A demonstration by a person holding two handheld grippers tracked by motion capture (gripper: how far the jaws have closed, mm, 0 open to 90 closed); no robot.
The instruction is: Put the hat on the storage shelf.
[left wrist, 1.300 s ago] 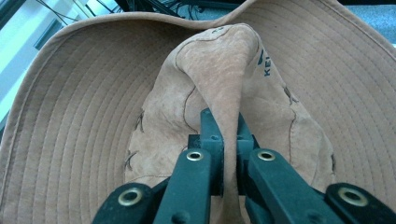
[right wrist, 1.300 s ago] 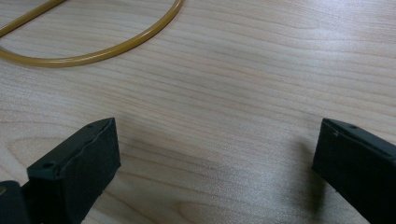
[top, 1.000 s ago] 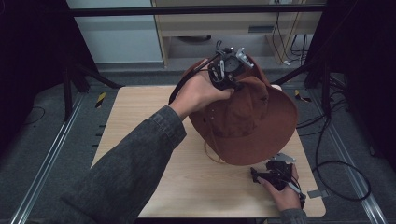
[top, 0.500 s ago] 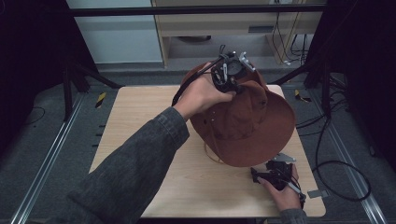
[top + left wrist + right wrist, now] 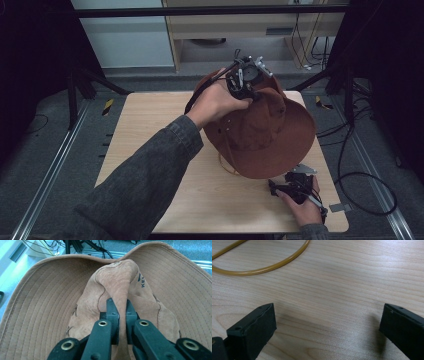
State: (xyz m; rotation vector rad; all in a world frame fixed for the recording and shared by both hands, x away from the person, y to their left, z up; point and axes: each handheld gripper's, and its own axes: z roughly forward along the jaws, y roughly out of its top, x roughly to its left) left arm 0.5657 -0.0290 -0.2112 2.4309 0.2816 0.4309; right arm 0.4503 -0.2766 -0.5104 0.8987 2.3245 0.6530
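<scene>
A brown suede wide-brimmed hat [image 5: 265, 132] hangs tilted over the right half of the wooden table [image 5: 150, 125], its lower brim close to the tabletop. My left gripper [image 5: 244, 80] is shut on a fold of the hat's crown [image 5: 120, 285], pinching the suede between its two jaws. The hat's tan chin cord [image 5: 262, 268] lies in a loop on the wood below the brim. My right gripper [image 5: 287, 187] rests low near the table's front right corner, open, with bare wood between its jaws [image 5: 327, 325].
A black frame bar runs across the far side, with a shelf unit [image 5: 240, 25] behind it. Cables [image 5: 360, 175] trail on the floor to the right of the table. Metal rails [image 5: 45, 190] run along the floor at both sides.
The left gripper has carried the hat a little toward the back of the table, and the brim has shifted with it. The right gripper has stayed where it was.
</scene>
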